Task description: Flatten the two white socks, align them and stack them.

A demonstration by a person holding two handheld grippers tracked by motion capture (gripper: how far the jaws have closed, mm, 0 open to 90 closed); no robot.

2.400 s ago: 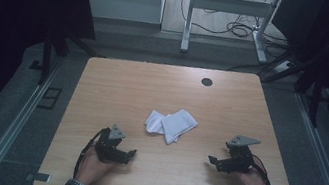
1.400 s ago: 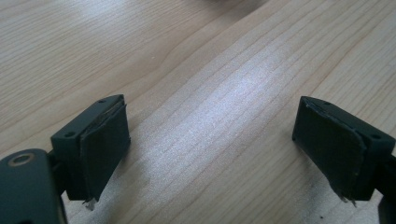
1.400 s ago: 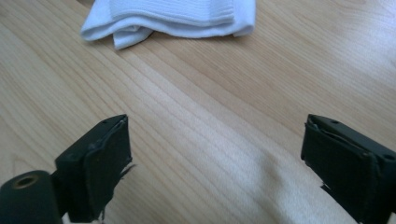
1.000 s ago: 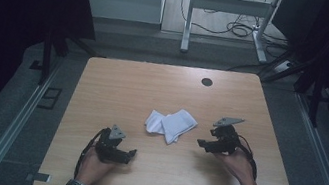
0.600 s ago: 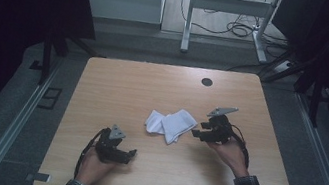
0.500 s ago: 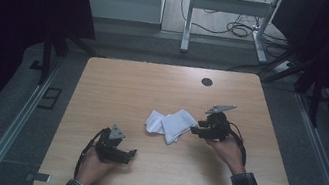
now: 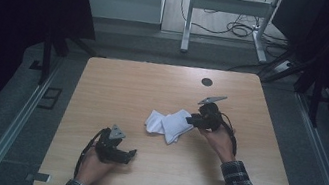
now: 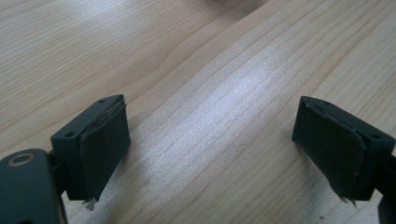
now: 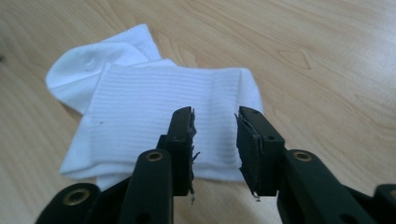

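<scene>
Two white socks (image 7: 170, 124) lie overlapped in a heap at the middle of the wooden table (image 7: 129, 81). My right gripper (image 7: 191, 121) sits at their right edge, pointing left at them. In the right gripper view the top sock (image 9: 154, 107) lies flat just beyond and under the jaws of the right gripper (image 9: 215, 135). Those jaws have just been closing, and a narrow gap is left with no cloth pinched between the pads. My left gripper (image 7: 128, 154) rests near the front left of the table. Its left gripper view shows the left gripper (image 8: 212, 144) wide open over bare wood.
A round dark cable hole (image 7: 207, 82) sits near the table's far edge. Behind the table stands a white desk frame (image 7: 228, 4) with cables on the floor. Metal rails (image 7: 19, 129) run along both sides of the table.
My right gripper has moved left across the table up to the socks, and its jaws have narrowed. The left gripper and the socks have stayed put.
</scene>
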